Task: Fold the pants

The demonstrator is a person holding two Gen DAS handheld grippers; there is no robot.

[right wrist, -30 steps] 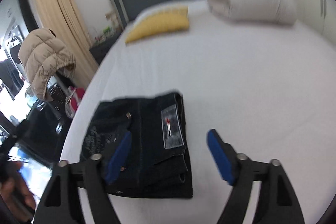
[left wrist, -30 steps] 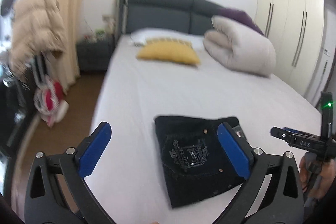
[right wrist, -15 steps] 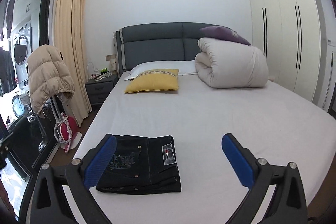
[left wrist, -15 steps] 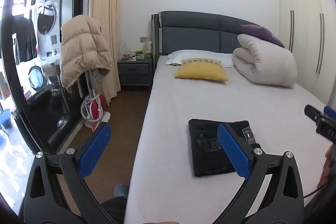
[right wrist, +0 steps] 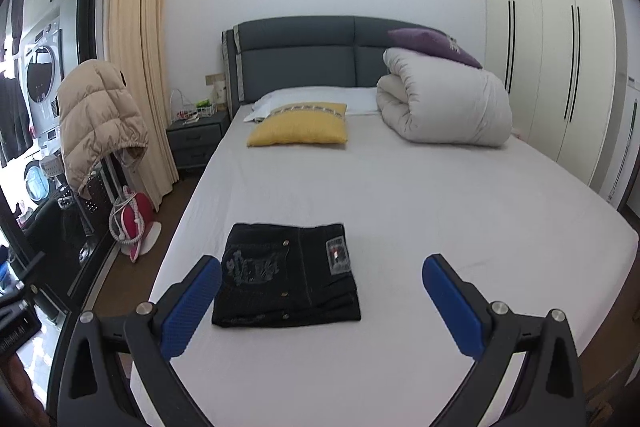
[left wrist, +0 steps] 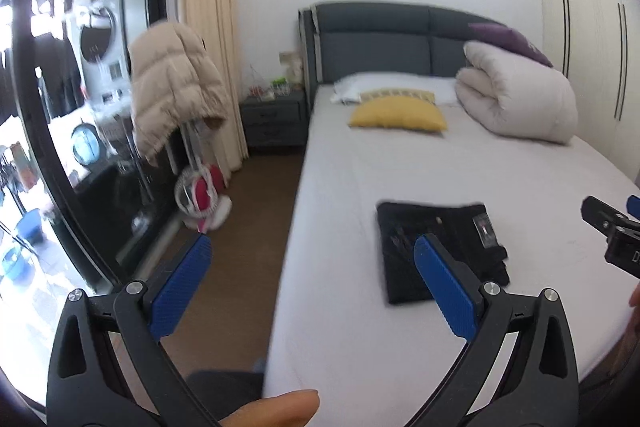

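White sheets cover the bed that fills most of what I see, with a grey headboard at the far end, a yellow pillow and a rolled duvet near it, and wardrobe doors along the right wall. On the near part of the mattress, toward its left edge, lie the pants, dark denim packed into a compact rectangle with a back pocket's embroidery and a waistband patch facing up. Its edges look fairly square, though the layers at the lower right corner stick out a little unevenly. My right gripper hangs above the mattress short of the bundle, blue pads spread wide and holding nothing; its left finger crosses the pants' near left corner in the picture, but I judge it to be apart from the cloth. My left gripper is also spread wide and empty, and it sits off the bed's left side, partly over the brown floor, with the pants beyond its right finger. From this I judge the folding itself to be done, or all but done, and both tools clear of the work. If anything is left, it calls for a light press or a tuck at that loose corner, coming down gently so the stacked layers do not slide.
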